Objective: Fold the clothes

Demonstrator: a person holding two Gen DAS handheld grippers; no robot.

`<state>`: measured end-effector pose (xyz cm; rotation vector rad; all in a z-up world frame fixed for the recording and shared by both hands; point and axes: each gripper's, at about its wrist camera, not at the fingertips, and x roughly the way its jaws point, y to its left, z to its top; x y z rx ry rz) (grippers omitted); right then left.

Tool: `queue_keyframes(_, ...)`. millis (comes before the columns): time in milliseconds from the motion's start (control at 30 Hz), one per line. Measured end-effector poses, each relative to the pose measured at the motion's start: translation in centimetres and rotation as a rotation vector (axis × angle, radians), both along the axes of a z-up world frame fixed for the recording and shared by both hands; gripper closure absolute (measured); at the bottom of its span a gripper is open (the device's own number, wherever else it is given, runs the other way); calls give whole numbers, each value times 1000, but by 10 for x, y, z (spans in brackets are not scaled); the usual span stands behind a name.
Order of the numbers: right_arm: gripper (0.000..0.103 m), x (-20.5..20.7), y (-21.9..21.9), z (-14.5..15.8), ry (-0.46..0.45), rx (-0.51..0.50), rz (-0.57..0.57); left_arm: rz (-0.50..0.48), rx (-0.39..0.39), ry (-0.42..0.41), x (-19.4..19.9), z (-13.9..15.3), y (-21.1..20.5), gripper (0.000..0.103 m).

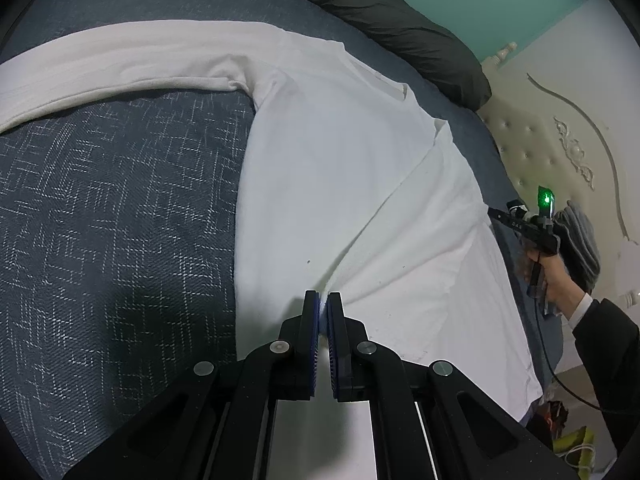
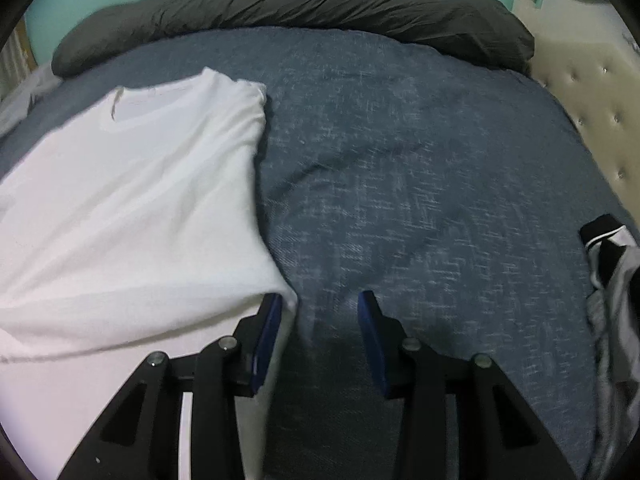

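A white long-sleeved shirt (image 1: pixel 344 168) lies on the dark blue bedspread (image 1: pixel 120 208), one sleeve (image 1: pixel 120 64) stretched out to the left. My left gripper (image 1: pixel 323 300) is shut on a raised fold of the shirt's body near its lower part. In the right wrist view the shirt (image 2: pixel 140 200) lies to the left, its right side folded in. My right gripper (image 2: pixel 320 308) stands open over the bedspread (image 2: pixel 420 180), with the shirt's edge draped by its left finger (image 2: pixel 268 320) and no pad pressing on it. A hand holds the right gripper (image 1: pixel 496 213) at the shirt's far right edge.
A dark grey duvet (image 2: pixel 320 4) is bunched along the far side of the bed. A cream tufted headboard (image 1: pixel 540 152) stands to the right. A black and white garment (image 2: pixel 612 256) lies at the bed's right edge. A grey folded cloth (image 1: pixel 580 240) sits behind the hand.
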<state>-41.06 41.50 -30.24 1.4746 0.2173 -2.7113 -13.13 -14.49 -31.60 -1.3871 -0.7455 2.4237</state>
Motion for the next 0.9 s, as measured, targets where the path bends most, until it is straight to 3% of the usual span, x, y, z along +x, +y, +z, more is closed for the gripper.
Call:
queue_keyframes(133,63,12,14,6,15,-39,-41,-6,2,0,-1,0,-3,99)
queue_keyframes(267,63,13,21,13,13,-172,-67,-6,-1,-9,-2,-3,-3,99)
queue_keyframes(367,63,9,12,15,9,-210,-63,-9,-7,-15,-3,-4,-2,99)
queue_keyframes(467,63,2,0,9,-28,-200,-54,-9,-10,-19,-3,-6,-1,99)
queue_keyframes(567,63,-1,-8,-2,-82,-111,-80,-8,-10,-22,-3,-8,-1,98)
queue_keyframes(900,62,-17,-20,41,19,-300,-111,5,-16,-19,-6,-8,2,98)
